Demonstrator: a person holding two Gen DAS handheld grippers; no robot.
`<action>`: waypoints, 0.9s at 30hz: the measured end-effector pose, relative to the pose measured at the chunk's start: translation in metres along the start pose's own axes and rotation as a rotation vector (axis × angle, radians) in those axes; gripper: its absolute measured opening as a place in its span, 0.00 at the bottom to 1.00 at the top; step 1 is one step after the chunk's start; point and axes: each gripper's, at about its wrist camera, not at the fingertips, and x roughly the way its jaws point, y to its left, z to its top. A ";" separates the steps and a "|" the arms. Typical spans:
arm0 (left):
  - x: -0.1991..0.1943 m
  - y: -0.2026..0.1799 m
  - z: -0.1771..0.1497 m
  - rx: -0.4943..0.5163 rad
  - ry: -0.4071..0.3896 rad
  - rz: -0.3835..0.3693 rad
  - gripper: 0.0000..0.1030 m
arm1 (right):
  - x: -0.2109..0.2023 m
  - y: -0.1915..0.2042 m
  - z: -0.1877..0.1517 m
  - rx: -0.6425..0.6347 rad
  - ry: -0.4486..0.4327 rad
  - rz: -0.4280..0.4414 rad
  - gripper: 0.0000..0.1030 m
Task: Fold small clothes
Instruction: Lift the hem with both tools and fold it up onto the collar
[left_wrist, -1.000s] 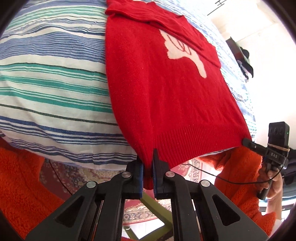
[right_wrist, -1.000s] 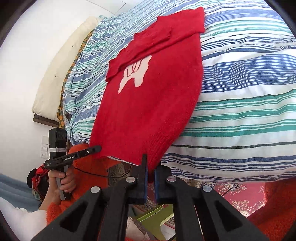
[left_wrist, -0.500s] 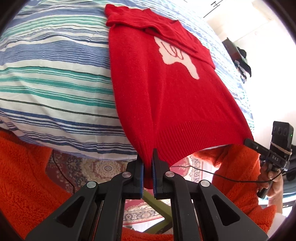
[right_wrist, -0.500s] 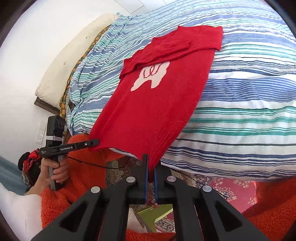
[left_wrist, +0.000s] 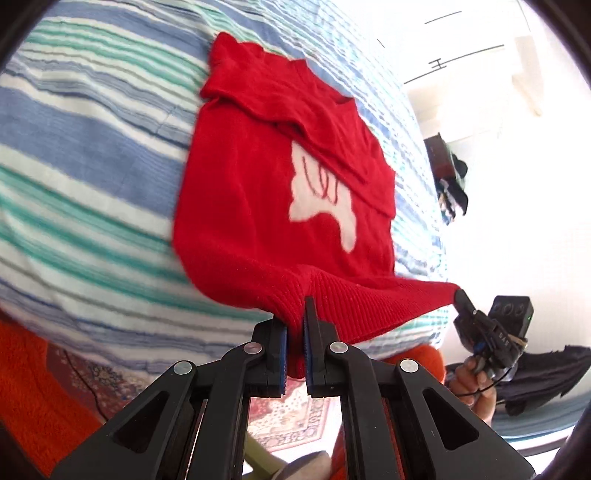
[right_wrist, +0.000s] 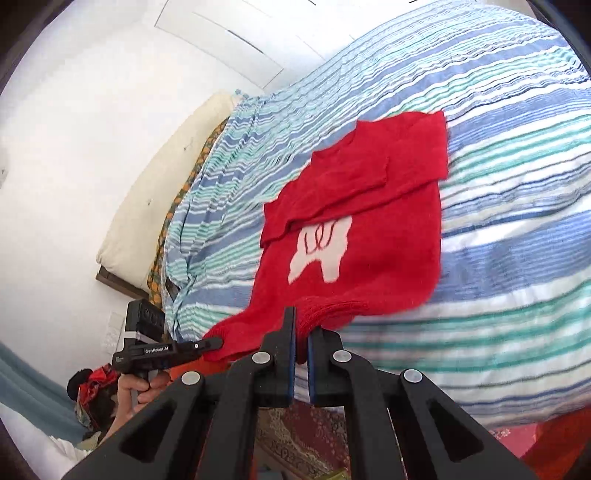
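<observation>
A small red sweater (left_wrist: 255, 192) with a white motif lies on the striped bed, sleeves folded across its chest. It also shows in the right wrist view (right_wrist: 373, 236). My left gripper (left_wrist: 295, 332) is shut on one corner of the ribbed bottom hem. My right gripper (right_wrist: 301, 332) is shut on the other hem corner; it also shows in the left wrist view (left_wrist: 461, 297). The left gripper shows in the right wrist view (right_wrist: 214, 343). The hem is lifted off the bed edge and curls up toward the chest.
The striped blue, green and white bedspread (left_wrist: 74, 184) covers the bed (right_wrist: 517, 184). A cream pillow (right_wrist: 155, 206) lies at the head of the bed. A patterned red rug (left_wrist: 284, 417) is on the floor below. Dark clothes (left_wrist: 450, 184) hang by the wall.
Both grippers have risen and moved forward over the bed, carrying the hem up from the hanging edge; the sweater's lower part now bunches and folds toward the chest.
</observation>
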 end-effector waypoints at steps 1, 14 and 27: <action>0.002 -0.005 0.017 -0.001 -0.017 0.001 0.04 | 0.004 -0.002 0.014 0.007 -0.020 -0.006 0.05; 0.093 -0.012 0.254 -0.094 -0.079 0.115 0.04 | 0.123 -0.053 0.205 0.084 -0.070 -0.110 0.05; 0.140 0.011 0.331 -0.139 -0.073 0.190 0.63 | 0.196 -0.121 0.272 0.182 -0.099 -0.236 0.52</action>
